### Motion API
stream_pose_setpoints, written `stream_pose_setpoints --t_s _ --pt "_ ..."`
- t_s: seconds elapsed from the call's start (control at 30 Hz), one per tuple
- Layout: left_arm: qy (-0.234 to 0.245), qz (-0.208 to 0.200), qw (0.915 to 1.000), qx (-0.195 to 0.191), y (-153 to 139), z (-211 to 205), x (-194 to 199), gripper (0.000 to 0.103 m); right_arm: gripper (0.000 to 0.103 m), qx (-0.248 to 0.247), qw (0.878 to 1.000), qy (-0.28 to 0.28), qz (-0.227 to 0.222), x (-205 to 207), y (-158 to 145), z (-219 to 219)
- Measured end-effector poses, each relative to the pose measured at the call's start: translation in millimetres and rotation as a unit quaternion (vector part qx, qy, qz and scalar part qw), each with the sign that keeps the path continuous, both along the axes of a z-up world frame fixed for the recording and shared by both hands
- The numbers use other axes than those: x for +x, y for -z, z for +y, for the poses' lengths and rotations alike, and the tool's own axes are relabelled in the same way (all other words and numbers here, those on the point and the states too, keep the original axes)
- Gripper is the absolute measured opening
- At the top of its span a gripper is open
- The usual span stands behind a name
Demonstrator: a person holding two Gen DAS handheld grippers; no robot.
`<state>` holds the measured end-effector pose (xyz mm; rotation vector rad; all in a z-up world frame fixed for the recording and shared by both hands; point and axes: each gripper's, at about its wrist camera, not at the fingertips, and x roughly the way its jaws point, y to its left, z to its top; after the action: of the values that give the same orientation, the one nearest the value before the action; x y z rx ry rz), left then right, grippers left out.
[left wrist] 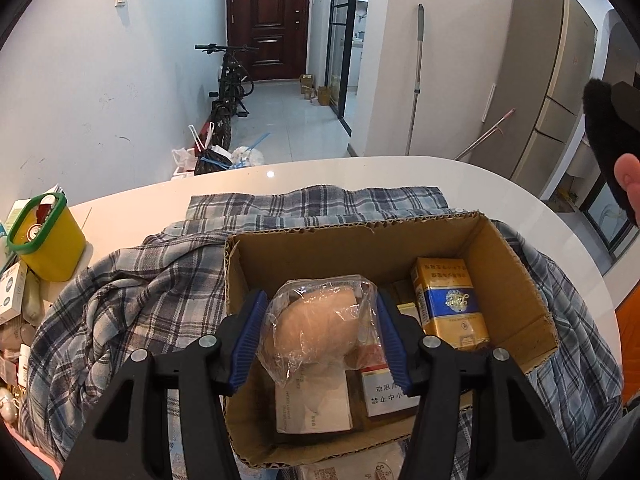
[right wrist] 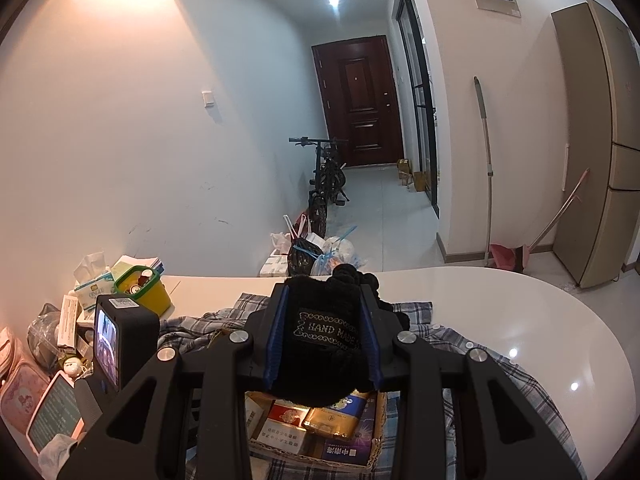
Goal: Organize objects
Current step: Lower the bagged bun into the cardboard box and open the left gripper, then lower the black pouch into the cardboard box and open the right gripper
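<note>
An open cardboard box point(left wrist: 360, 226) sits on a plaid cloth point(left wrist: 140, 300) on the white table point(left wrist: 320, 172). It holds cigarette packs, among them a gold and blue one point(left wrist: 452, 304). A clear plastic bag with a beige lump point(left wrist: 320, 328) rests on the packs between the blue pads of my left gripper point(left wrist: 320, 296). The jaws stand just wider than the bag, so they are open. My right gripper point(right wrist: 324, 292) is shut on a black knitted piece point(right wrist: 324, 336) with a "HAND MADE" label, held above the packs point(right wrist: 320, 424).
A yellow tub with a green rim point(left wrist: 52, 240) and a heap of small boxes and pouches point(right wrist: 48, 360) crowd the table's left end. A thumb point(left wrist: 628, 176) shows at the right edge. Beyond the table are rubbish bags, a bicycle point(left wrist: 230, 92), a mop and a fridge.
</note>
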<state>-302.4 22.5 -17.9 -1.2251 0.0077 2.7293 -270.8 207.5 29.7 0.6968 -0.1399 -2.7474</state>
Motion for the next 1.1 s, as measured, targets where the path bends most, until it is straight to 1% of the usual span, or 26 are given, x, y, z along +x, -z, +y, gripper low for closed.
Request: stream_pose_setpoints --t_s 0.17,0.23,0.4,0.57,0.63,0.7,0.77,0.8,0.83,0.93,0.97,1.03,1.1 --pt "-0.002 0.016 0.9998 -0.013 -5.2 3.7 3.5 0.060 0.033 0.000 1.000 0.000 0.000 -0.4 -0.2 0.1" --pt "-0.004 0.024 0.9996 -0.011 -8.7 3.0 5.1 0.067 0.033 0.000 1.000 0.001 0.000 -0.1 -0.4 0.0" --pt "-0.009 0.047 0.9989 -0.003 -18.7 -2.8 9.1 0.067 0.033 0.001 1.000 0.003 0.004 -0.1 -1.4 1.1" --pt "-0.026 0.093 0.9953 0.009 -44.5 -12.0 22.3 0.067 0.033 -0.001 1.000 0.001 0.008 1.3 -3.1 2.2" --pt "-0.036 0.119 0.9922 0.010 -59.3 -16.4 31.6 0.071 0.033 -0.002 1.000 -0.001 0.010 2.4 -3.7 1.3" --pt "-0.048 0.154 0.9869 0.008 -77.7 -18.4 47.3 0.072 0.033 -0.002 1.000 -0.003 0.012 4.3 -4.3 0.6" --pt "-0.042 0.198 0.9794 0.002 -96.5 -16.0 66.2 0.073 0.033 -0.002 1.000 -0.005 0.014 5.8 -4.4 -0.1" --pt "-0.041 0.214 0.9760 -0.001 -102.4 -15.8 72.6 0.075 0.033 -0.002 1.000 -0.005 0.016 6.5 -5.1 -1.1" --pt "-0.045 0.231 0.9718 -0.004 -109.9 -15.5 79.3 0.079 0.033 -0.002 1.000 -0.006 0.017 7.3 -5.6 -1.4" --pt "-0.058 0.269 0.9614 -0.007 -123.4 -15.9 95.7 0.082 0.033 0.000 1.000 -0.006 0.020 8.8 -6.2 -2.5" --pt "-0.060 0.281 0.9579 -0.006 -126.7 -16.6 99.9 0.085 0.033 0.000 1.000 -0.007 0.020 9.1 -6.1 -2.9" --pt "-0.068 0.305 0.9500 -0.007 -131.7 -18.6 106.3 0.103 0.033 0.001 1.000 -0.007 0.020 9.0 -5.3 -4.3" --pt "-0.077 0.326 0.9421 -0.009 -134.7 -20.7 111.4 0.103 0.033 0.003 1.000 -0.008 0.019 9.0 -4.4 -6.1"
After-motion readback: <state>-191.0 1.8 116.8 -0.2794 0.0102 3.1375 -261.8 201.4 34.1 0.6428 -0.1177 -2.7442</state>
